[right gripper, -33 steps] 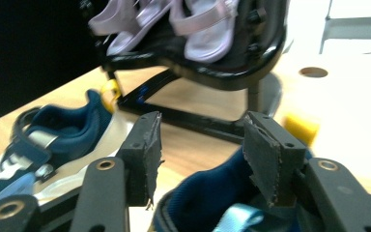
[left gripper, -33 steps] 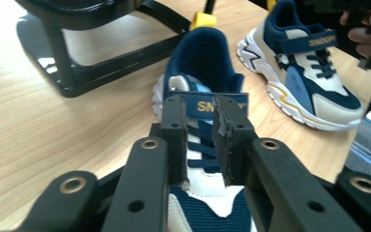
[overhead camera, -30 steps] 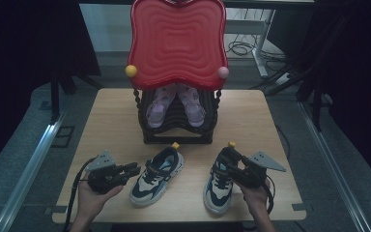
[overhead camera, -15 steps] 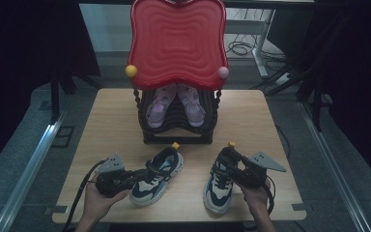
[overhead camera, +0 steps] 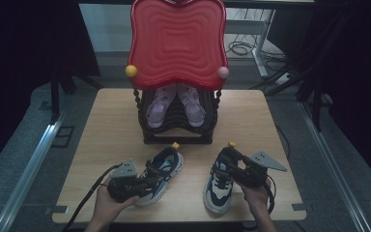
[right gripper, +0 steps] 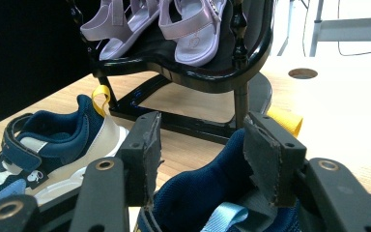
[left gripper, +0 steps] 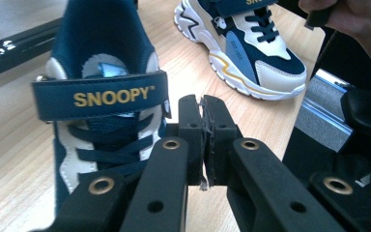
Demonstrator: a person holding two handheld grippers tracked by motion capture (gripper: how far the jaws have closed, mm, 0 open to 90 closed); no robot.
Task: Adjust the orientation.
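Two navy, white and blue sneakers lie near the table's front edge. My left gripper (overhead camera: pixel 147 183) lies against the left sneaker (overhead camera: pixel 166 166) from the left. In the left gripper view its jaws (left gripper: pixel 203 121) have just been closing and stand pad to pad beside the "SNOOPY" strap (left gripper: pixel 101 96); I see nothing between them. My right gripper (overhead camera: pixel 229 162) sits over the right sneaker (overhead camera: pixel 217 193). In the right gripper view that gripper (right gripper: pixel 205 145) straddles the navy heel collar (right gripper: pixel 198 193), with a pad against each side.
A black shoe rack (overhead camera: pixel 178 133) with a red wavy top (overhead camera: pixel 176 38) stands mid-table and holds two lilac sandals (overhead camera: pixel 157 108). Bare wood (overhead camera: pixel 111 125) lies left and right of it. A round hole (right gripper: pixel 303 73) is in the tabletop. A person's hand holds each gripper.
My left gripper has moved right, up against the left sneaker, and its jaws have closed. The right gripper and right sneaker have not moved.
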